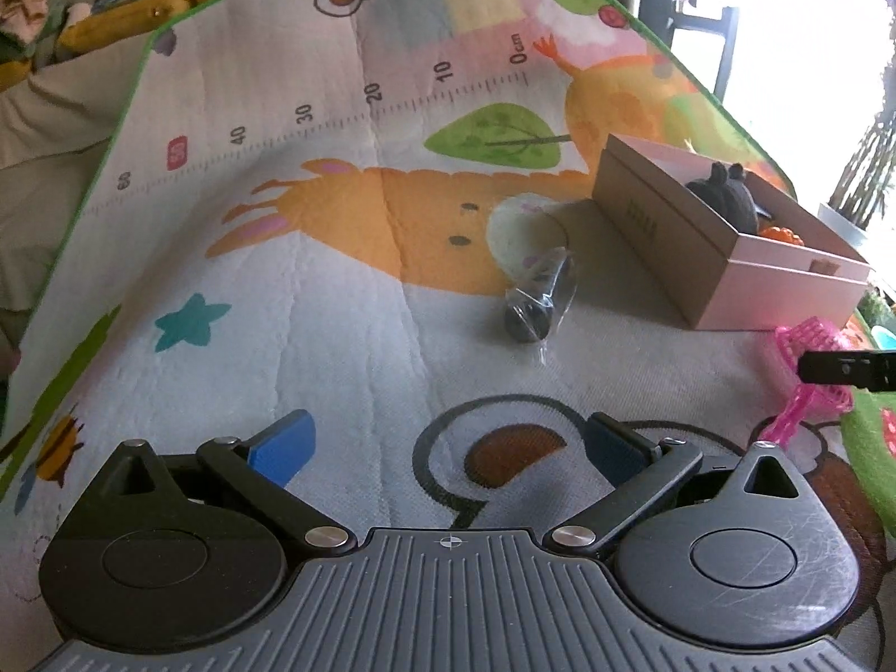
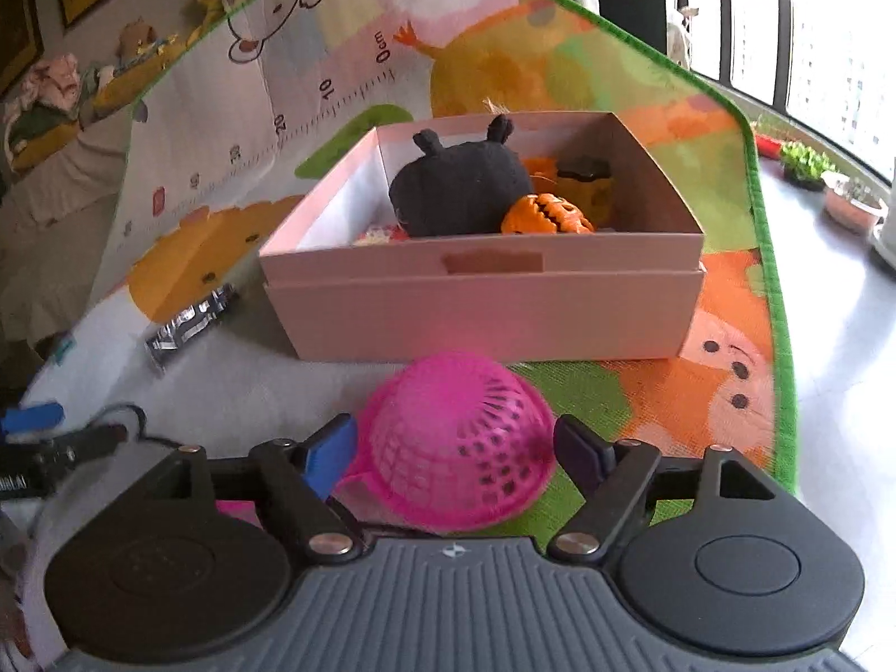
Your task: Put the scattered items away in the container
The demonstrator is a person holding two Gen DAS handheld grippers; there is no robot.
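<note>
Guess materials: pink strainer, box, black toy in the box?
Pink strainer: looks like moulded plastic, translucent and glossy, with a perforated mesh dome. Box: likely matte cardboard; thin folded walls, pale pink outside. Black toy: probably plush or knit fabric; fuzzy, light-absorbing surface with soft ears.

Daylight pouring in from the windows, pretty harsh on that side

The window [image 1: 812, 28] is blown out to pure white in the left wrist view. The pink box [image 1: 661, 224] casts a soft shadow leftward on the play mat [image 1: 280, 280]. Fisheye bends the edges hard, and the pink strainer [image 2: 459, 448] looks smeared and soft.
</note>
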